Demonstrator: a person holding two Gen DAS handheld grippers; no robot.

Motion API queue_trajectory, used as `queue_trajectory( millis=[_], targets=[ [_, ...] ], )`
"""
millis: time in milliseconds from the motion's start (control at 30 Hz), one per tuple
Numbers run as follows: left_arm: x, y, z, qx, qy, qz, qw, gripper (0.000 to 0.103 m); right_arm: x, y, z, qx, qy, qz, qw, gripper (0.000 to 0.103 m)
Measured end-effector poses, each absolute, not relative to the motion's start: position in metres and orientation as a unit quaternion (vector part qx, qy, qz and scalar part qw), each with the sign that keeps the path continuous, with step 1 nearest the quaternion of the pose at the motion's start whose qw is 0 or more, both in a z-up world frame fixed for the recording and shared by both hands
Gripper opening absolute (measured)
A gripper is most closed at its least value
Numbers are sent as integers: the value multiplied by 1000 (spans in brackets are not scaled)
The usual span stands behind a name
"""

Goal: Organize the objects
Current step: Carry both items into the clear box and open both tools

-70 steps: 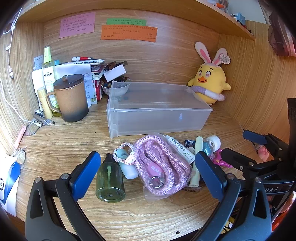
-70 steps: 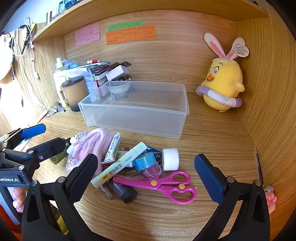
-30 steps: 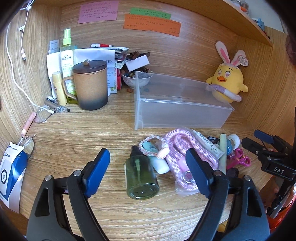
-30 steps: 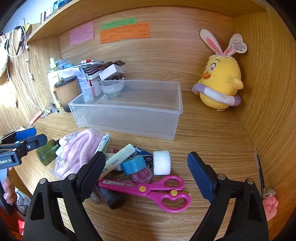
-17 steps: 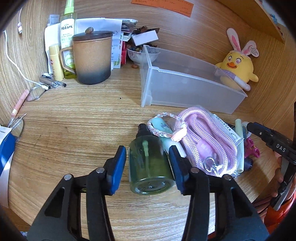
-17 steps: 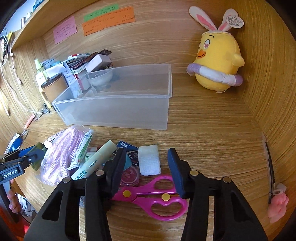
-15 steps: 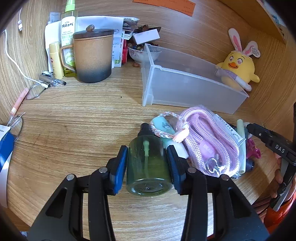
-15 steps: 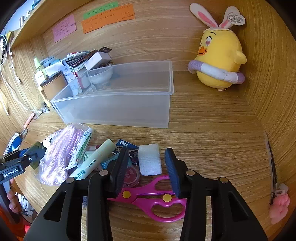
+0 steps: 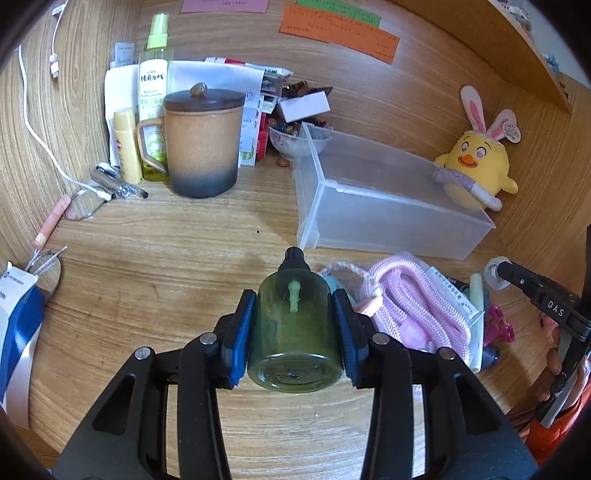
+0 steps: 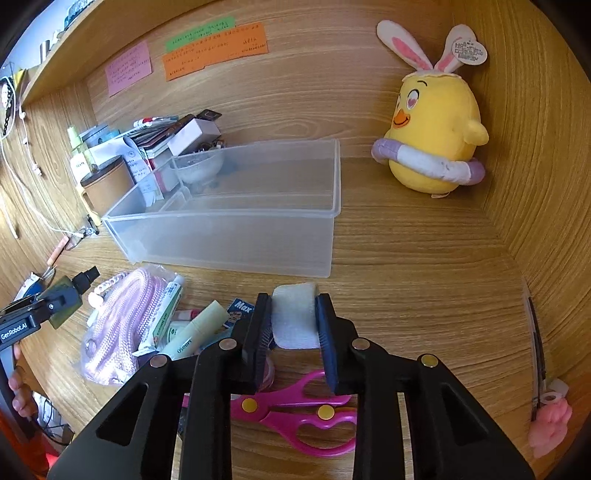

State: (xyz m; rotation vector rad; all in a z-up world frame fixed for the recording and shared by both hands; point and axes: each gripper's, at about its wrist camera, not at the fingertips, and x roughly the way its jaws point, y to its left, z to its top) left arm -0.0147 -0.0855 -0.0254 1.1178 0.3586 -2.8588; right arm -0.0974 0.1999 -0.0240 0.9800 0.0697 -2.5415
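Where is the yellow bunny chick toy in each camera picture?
Left wrist view: the toy sits far right, at the far end of the clear box.
Right wrist view: the toy is upper right, beside the box.
Shared landmark: the orange note on the back wall.

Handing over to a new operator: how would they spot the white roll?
Find the clear bin mid-desk. In front of its right end, above the pink scissors, sits the white roll, clamped in the right tool. It is the only white, fuzzy cylinder there.
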Motion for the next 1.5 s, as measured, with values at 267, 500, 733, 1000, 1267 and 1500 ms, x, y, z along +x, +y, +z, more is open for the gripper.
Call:
queue_trajectory(
  millis=[267, 500, 733, 1000, 1267, 1500],
  targets=[
    [-30, -89, 13, 320, 94, -942, 24, 41, -101, 196, 14, 291, 35, -934, 206, 22],
    [-56, -77, 33, 307, 75, -949, 4, 41, -118, 189, 34, 262, 34, -941, 211, 22],
    [-89, -64, 40, 314, 61, -947, -27, 41, -145, 176, 36, 278, 38, -932, 229, 22],
    [-128, -58, 28, 355, 49, -933, -46, 41, -173, 159, 25, 313, 71, -916, 242, 22],
    [-154, -43, 16, 384, 15, -922, -50, 41, -199, 140, 3, 361, 103, -892, 251, 22],
    [-171, -28, 6, 393, -27, -918, -42, 41, -209, 124, -13, 385, 124, -878, 257, 22]
  ],
)
